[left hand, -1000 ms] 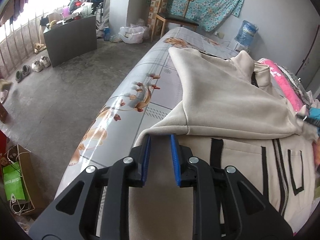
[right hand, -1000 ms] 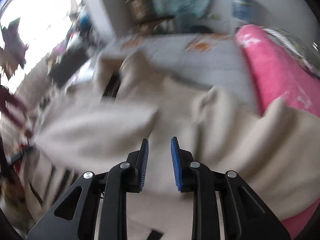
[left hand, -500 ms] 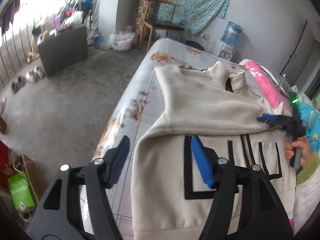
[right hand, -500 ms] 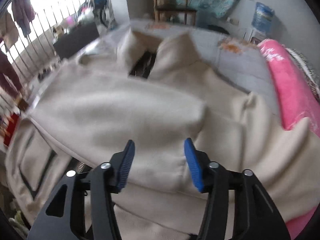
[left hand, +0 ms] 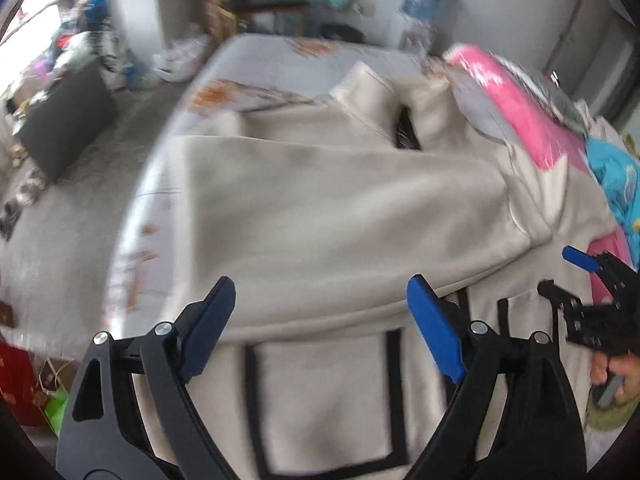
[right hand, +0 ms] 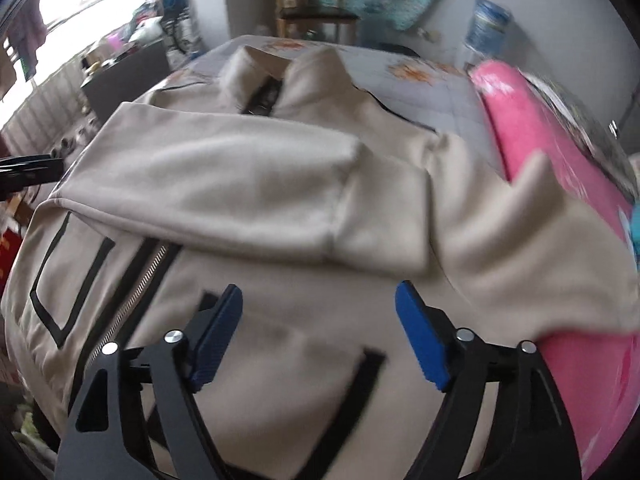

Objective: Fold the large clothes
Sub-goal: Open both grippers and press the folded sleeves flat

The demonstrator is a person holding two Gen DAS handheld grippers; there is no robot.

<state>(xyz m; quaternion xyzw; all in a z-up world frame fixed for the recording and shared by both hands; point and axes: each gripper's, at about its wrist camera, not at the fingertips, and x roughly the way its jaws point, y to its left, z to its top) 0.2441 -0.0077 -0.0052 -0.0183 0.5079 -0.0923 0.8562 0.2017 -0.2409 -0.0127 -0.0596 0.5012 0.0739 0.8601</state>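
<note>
A large beige zip jacket (left hand: 328,216) (right hand: 248,184) with black-outlined pockets lies front up on the bed, collar far from me. One sleeve is folded across its chest. My left gripper (left hand: 320,300) hovers above the folded sleeve's lower edge, jaws opening wide, nothing between them. My right gripper (right hand: 318,312) hangs over the jacket's lower front beside the zip, jaws also opening, gripping nothing. In the left wrist view the right gripper (left hand: 572,276) shows at the right edge, held by a hand (left hand: 616,372).
The bed (left hand: 280,52) has a floral sheet. A pink blanket (right hand: 560,168) and blue cloth (left hand: 616,176) lie along the jacket's right side. Beyond stand a wooden chair (right hand: 316,12), a water jug (right hand: 488,24) and a dark cabinet (left hand: 68,120) on the floor at left.
Both grippers went from nearly shut to wide open and let go of the sleeve, which now lies across the chest. The left gripper swung right over the jacket; the right drew back.
</note>
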